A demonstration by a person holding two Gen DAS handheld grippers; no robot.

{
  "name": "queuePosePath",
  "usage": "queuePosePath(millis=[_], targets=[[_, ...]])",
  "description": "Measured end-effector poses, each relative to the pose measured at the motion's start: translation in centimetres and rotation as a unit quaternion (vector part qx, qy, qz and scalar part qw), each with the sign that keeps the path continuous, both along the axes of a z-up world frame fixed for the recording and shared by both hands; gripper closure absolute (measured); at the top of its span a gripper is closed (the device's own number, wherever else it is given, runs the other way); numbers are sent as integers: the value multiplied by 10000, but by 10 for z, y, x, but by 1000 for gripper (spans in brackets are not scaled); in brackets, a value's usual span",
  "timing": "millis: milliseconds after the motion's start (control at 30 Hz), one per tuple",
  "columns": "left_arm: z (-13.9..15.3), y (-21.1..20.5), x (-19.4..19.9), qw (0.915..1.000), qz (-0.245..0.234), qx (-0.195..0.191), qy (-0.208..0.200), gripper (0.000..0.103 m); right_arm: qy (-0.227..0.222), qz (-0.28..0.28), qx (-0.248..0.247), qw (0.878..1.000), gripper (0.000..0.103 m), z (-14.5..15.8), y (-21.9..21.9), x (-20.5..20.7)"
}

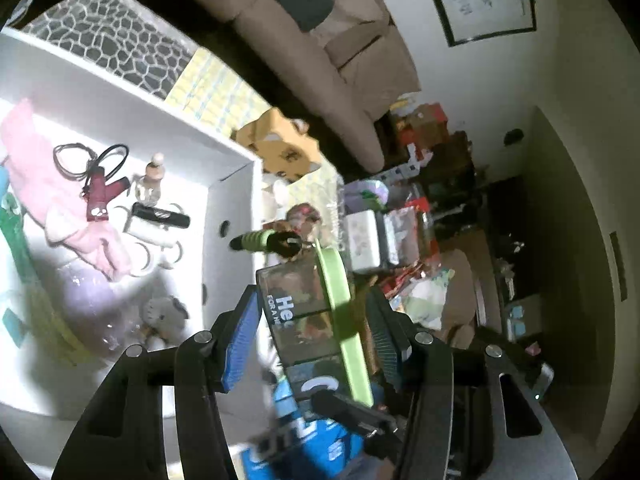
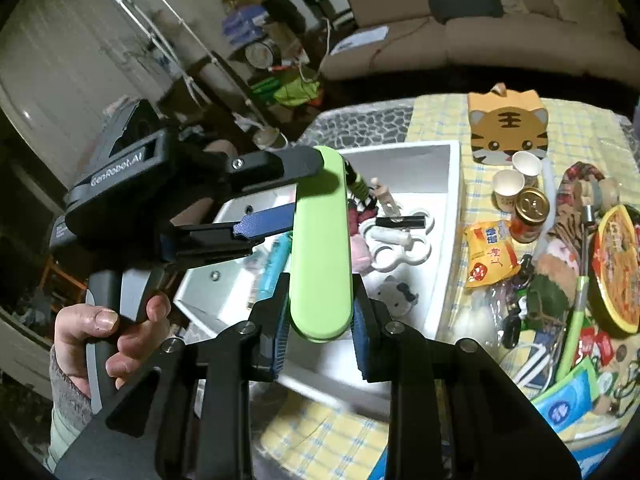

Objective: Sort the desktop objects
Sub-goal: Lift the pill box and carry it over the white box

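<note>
Right wrist view: both tools, left tool (image 2: 276,196) and right tool (image 2: 320,334), clamp a green-lidded box (image 2: 320,248) above the white bin (image 2: 448,208); they should lower it level before releasing together.

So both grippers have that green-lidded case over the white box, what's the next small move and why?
Probably lower the green-lidded case a little further into the white box, toward its nearer, emptier floor. Both the right gripper and the left gripper are clamped on it, and the far end already holds a white palette tray and a grey plush.
</note>
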State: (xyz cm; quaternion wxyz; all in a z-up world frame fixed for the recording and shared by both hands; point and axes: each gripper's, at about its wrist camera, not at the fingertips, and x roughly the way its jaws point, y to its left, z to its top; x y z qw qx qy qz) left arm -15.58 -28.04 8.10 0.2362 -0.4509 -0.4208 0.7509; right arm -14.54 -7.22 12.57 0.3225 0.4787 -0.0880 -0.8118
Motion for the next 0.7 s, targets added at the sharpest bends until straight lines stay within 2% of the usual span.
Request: queuePosePath(millis=[100, 233, 367, 467, 533, 700], targets=[[-13, -11, 6, 9999, -102, -27, -48, 49, -18, 212, 172, 9996, 78, -13, -11, -7], [-21, -39, 22, 9998, -48, -164, -138, 49, -167, 533, 143, 9983, 78, -29, -34, -7], [-12, -79, 37, 9994, 194, -265, -102, 49, -312, 762, -9, 9966, 78, -43, -67, -6], [1, -108, 43, 9978, 423, -516, -38, 49, -377, 902, -183, 9950, 77, -46, -102, -12], [6, -131, 44, 9956, 626, -694, -97, 49, -529, 968, -506, 9926, 77, -45, -129, -20], [2, -182, 48, 9907, 1060, -817, -229, 49, -800, 1030, -762, 9885, 77, -42, -182, -47]])
